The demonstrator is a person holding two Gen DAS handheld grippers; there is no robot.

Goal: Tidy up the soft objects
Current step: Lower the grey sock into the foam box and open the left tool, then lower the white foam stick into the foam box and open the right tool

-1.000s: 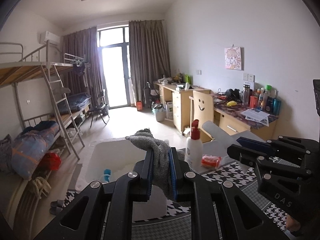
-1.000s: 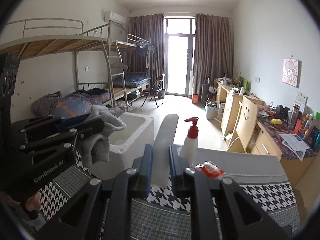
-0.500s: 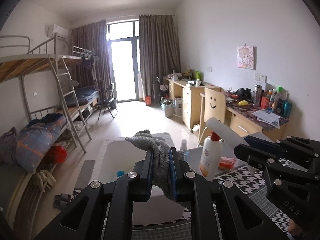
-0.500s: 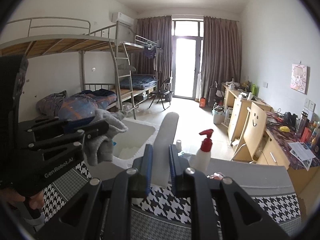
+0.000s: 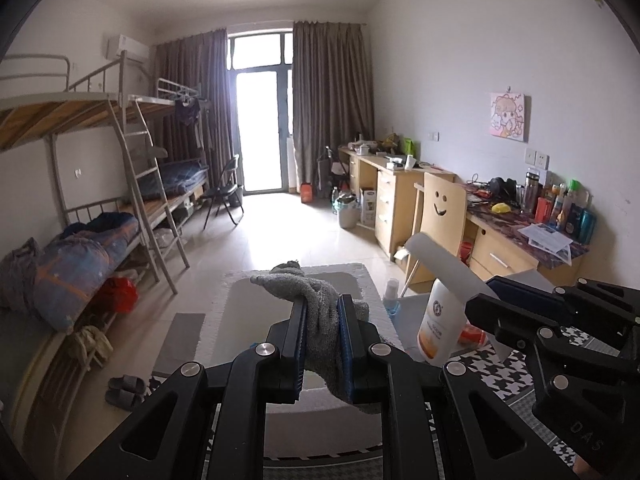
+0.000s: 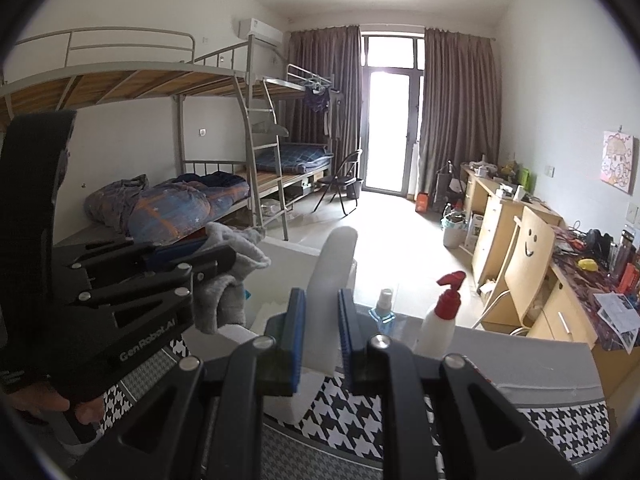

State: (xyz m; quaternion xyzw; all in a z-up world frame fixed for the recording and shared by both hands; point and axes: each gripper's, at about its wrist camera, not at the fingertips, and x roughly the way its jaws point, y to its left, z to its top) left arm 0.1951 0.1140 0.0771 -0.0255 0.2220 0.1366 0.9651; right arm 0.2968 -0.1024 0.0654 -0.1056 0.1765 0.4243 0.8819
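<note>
Dorm-room daylight from the balcony door falls on a houndstooth-covered table [image 6: 352,408] with a white foam box [image 5: 360,280] butted against its far edge. Over that box, the left gripper [image 5: 322,344] is clamped tight on a grey sock [image 5: 316,300], the cloth bunched above the pads and drooping below them. Beside it, the right gripper [image 6: 322,332] is closed on a pale translucent strip [image 6: 334,276] that stands up stiffly between its pads; what this item is I cannot tell. Both pieces are lifted clear of the table, with the sock directly above the box's opening and the strip nearer the box's right wall. My reading is that the carry step is nearly over and the drop comes next: the left jaws should part once the sock hangs well inside the rim, and the right should shift leftward over the opening before letting go. Something small and blue [image 6: 246,294] already lies in the box. A white pump bottle with a red head [image 6: 440,312] and a small blue spray bottle [image 6: 385,310] stand on the table just beside the box, close to the right gripper's path, and could be knocked. Farther off are bunk beds [image 6: 224,196] on the left, and desks [image 5: 400,196] and a smiley-backed chair [image 5: 440,212] on the right.
</note>
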